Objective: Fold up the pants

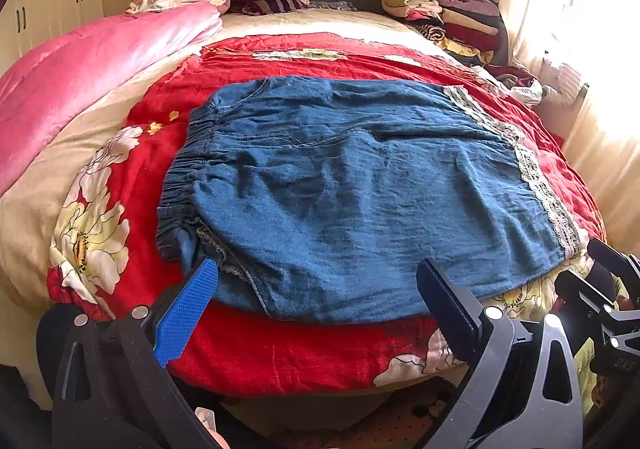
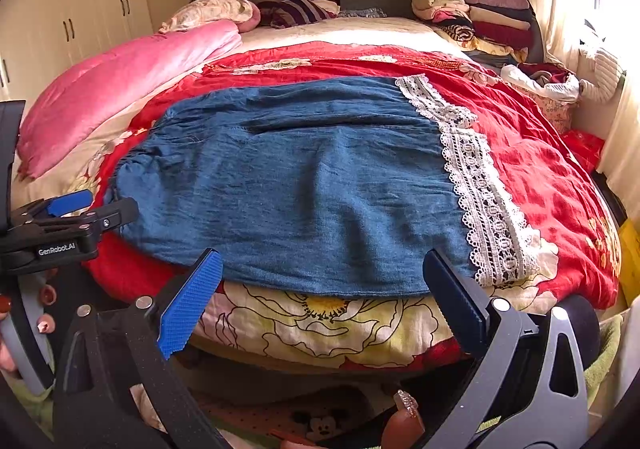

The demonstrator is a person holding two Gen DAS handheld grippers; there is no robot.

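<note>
Pants: the blue pants [image 1: 352, 189] are laid flat across the red floral bedspread [image 1: 280, 349], near the bed's front edge; elastic waistband to the left, white lace trim [image 2: 476, 185] to the right.
Left gripper [image 1: 316, 309]: fingers are spread wide, nothing held, poised at the near hem by the waistband end.
Right gripper [image 2: 324, 301]: fingers spread wide too, nothing pinched, held over the near hem beside the lace.
Background: a pink quilt [image 1: 88, 73] is seen left, stacked clothes [image 2: 480, 13] far right.

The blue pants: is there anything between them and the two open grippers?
Nothing visible. The blue pants lie flat on the red floral quilt, and the left gripper and right gripper hover open at their near edge.
</note>
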